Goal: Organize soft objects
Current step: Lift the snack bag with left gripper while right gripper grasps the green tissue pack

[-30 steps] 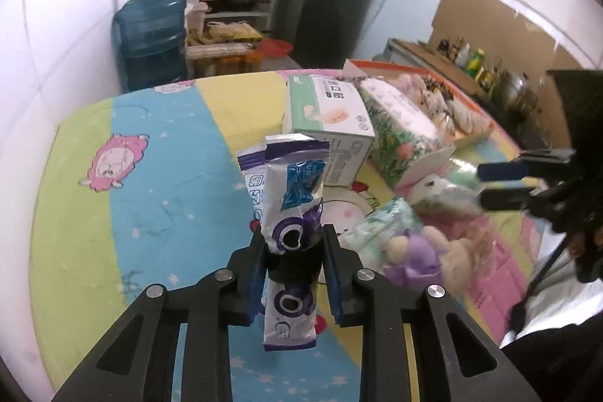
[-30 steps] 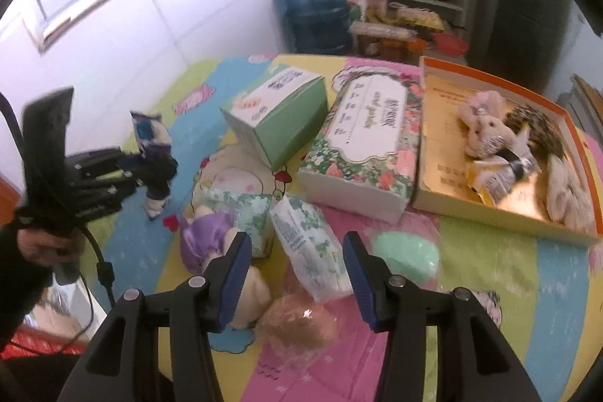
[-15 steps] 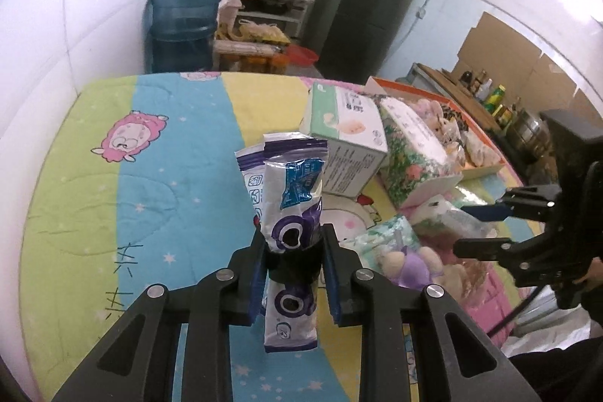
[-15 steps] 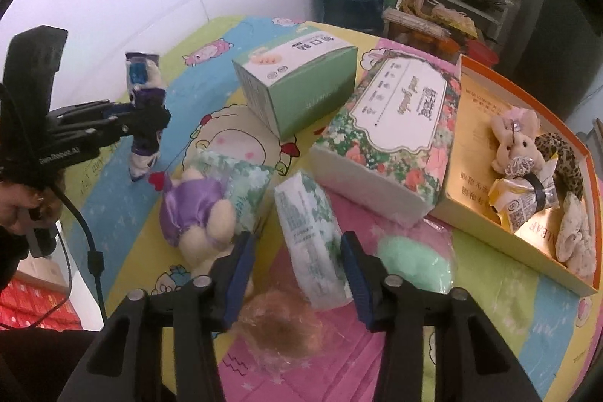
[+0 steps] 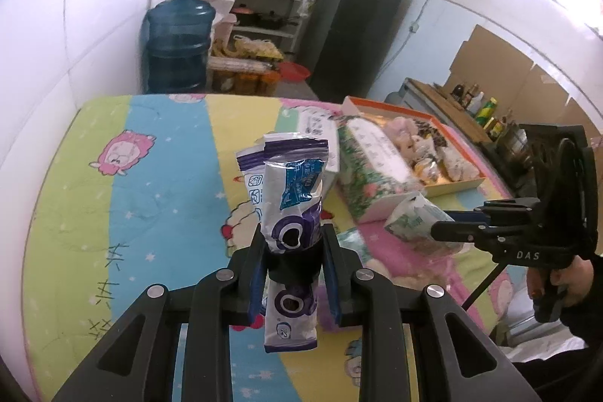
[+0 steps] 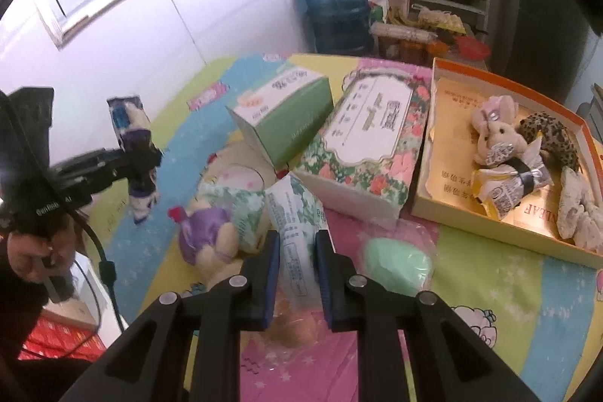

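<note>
My left gripper (image 5: 292, 264) is shut on a purple and white soft packet (image 5: 290, 198), held upright above the colourful table cover (image 5: 150, 213); both also show in the right wrist view (image 6: 135, 153). My right gripper (image 6: 297, 259) is shut on a green and white tissue pack (image 6: 297, 225), which also shows in the left wrist view (image 5: 414, 221). A plush toy in a purple dress (image 6: 205, 240) lies to its left. A mint green soft lump in clear wrap (image 6: 397, 264) lies to its right. A peach soft ball (image 6: 292, 328) sits under the gripper.
An orange-rimmed open box (image 6: 501, 81) at the right holds a pink plush bunny (image 6: 493, 129), a leopard-print item (image 6: 552, 138) and other soft toys. A floral tissue box (image 6: 369, 138) and a green carton (image 6: 286, 119) stand mid-table. A blue water jug (image 6: 335, 10) stands behind.
My right gripper has closed from open onto the tissue pack. My left gripper still holds the purple packet and has risen, with its view tilting up.
</note>
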`<state>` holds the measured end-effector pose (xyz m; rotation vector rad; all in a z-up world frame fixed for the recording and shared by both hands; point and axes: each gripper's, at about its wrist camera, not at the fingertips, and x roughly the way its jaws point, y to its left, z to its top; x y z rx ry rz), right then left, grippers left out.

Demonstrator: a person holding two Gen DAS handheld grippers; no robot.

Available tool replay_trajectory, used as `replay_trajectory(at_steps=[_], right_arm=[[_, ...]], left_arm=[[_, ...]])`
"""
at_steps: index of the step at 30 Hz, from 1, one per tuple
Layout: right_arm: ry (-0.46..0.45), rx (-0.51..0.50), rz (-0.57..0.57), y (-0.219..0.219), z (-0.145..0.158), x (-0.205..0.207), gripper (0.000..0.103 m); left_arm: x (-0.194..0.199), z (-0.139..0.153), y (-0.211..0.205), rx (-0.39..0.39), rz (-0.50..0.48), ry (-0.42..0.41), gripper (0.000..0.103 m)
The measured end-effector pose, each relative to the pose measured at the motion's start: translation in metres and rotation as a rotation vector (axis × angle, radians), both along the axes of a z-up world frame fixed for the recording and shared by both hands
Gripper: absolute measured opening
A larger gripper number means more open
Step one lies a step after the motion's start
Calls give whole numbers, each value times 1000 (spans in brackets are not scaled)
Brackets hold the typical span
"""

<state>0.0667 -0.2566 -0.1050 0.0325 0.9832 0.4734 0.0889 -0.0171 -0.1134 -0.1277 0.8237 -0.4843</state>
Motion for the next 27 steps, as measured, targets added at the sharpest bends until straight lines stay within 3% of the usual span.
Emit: replay_trajectory(at_steps=[5, 17, 27], right_arm=[[-42, 70, -39, -9, 24, -10, 20], [-160, 122, -158, -58, 71, -32, 20], [-197, 124, -272, -126, 79, -32, 20]], left_arm=[[-3, 17, -15, 14, -27, -32, 27], [3, 47, -86, -15, -159, -61, 27], [17, 62, -161, -10, -187, -52, 27]])
